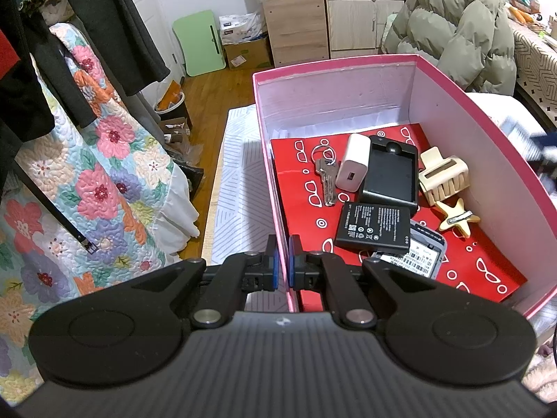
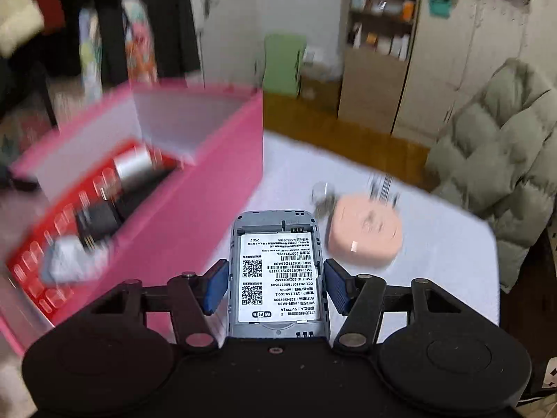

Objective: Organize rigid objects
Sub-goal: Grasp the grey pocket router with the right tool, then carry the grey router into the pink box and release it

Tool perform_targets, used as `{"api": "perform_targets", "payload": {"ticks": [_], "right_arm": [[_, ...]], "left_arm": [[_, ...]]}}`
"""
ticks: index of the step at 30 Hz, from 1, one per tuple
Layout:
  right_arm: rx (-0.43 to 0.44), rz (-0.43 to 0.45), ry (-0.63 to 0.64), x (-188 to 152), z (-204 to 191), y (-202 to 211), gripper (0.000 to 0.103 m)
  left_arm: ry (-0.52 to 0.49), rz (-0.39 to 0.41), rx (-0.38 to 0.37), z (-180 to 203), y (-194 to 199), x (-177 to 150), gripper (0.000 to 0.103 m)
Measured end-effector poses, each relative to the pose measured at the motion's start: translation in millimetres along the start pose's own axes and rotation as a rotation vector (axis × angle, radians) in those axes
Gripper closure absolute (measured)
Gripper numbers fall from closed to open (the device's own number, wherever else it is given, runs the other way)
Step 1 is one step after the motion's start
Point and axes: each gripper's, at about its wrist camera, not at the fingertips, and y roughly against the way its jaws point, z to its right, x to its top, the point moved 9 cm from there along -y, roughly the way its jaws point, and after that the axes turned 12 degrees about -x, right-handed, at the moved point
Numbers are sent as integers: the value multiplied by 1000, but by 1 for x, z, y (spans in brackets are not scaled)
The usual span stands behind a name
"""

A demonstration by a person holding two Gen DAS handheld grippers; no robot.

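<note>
A stiff, light grey router (image 2: 278, 271) is clamped by its long sides in the right tool (image 2: 276, 287); the pink box (image 1: 278, 181) wall is pinched by the left tool (image 1: 282, 264).

The box (image 1: 501, 146) is pink outside and pale inside. Its floor is red paper (image 1: 480, 268) with little white glasses and rings on it. In the box lie silver keys (image 1: 327, 181), a white charger (image 1: 353, 167), a black case (image 1: 391, 177), a black battery (image 1: 372, 226), a cream clip (image 1: 444, 177) and a pale yellow star (image 1: 454, 217). The router (image 2: 278, 275) is grey with a white label. The pouch (image 2: 365, 230) is peach. The quilt (image 1: 97, 174) has pink, orange and purple flowers.
</note>
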Motion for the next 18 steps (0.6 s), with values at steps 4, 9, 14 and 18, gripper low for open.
{"api": "perform_targets", "payload": {"ticks": [4, 9, 14, 18], "right_arm": [[31, 103, -3, 31, -12, 38, 39], [298, 53, -4, 44, -63, 56, 39], [420, -73, 73, 31, -116, 45, 39], [399, -94, 81, 25, -129, 40, 38]], "left_arm": [[-4, -1, -4, 1, 0, 1, 99], [2, 5, -9, 0, 1, 2, 99], [11, 8, -13, -2, 2, 2, 99], [13, 8, -18, -3, 2, 2, 99]]}}
